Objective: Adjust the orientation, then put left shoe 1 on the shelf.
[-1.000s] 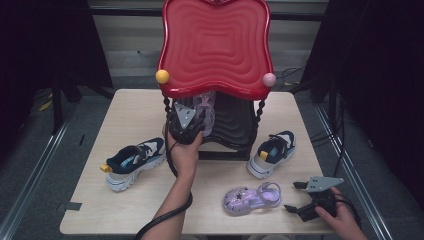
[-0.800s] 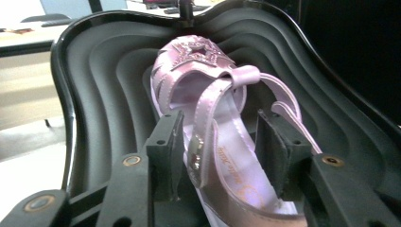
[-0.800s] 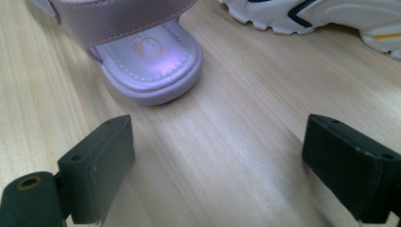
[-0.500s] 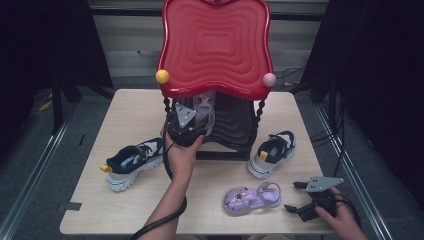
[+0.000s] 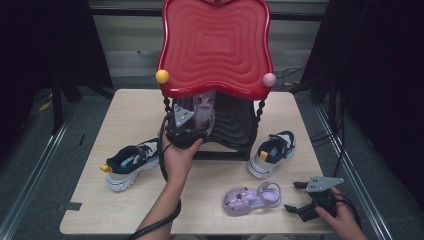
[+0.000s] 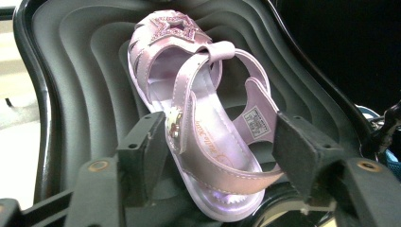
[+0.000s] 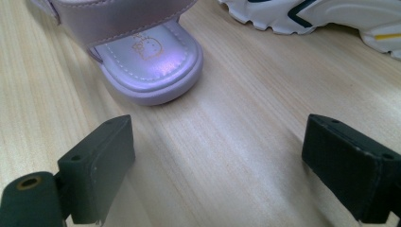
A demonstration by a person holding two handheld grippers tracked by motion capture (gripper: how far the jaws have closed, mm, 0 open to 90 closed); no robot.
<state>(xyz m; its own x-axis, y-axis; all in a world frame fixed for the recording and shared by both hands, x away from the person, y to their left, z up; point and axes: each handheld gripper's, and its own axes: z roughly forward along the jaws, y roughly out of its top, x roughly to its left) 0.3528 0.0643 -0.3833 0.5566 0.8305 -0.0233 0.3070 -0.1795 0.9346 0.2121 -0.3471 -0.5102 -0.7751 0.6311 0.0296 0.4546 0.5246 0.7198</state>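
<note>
- Left hand-held gripper [image 6: 208, 156]: I see its jaws have just been opening around the pink sandal [image 6: 198, 109]; the right pad stands clear, the left pad is at the strap. I judge this a release.
- Pink sandal: lies on the black lower shelf [image 6: 71, 71] of the red-topped rack [image 5: 216, 45], so I judge this 1 placed.
- Right hand-held gripper [image 7: 213, 161]: spread, empty, just short of the 2nd sandal [image 5: 252, 198].
- Table [image 5: 125, 210]: pale wood grain, carries 2 sneakers [image 5: 131, 165].
- Room: dark, grey floor, cables.
</note>
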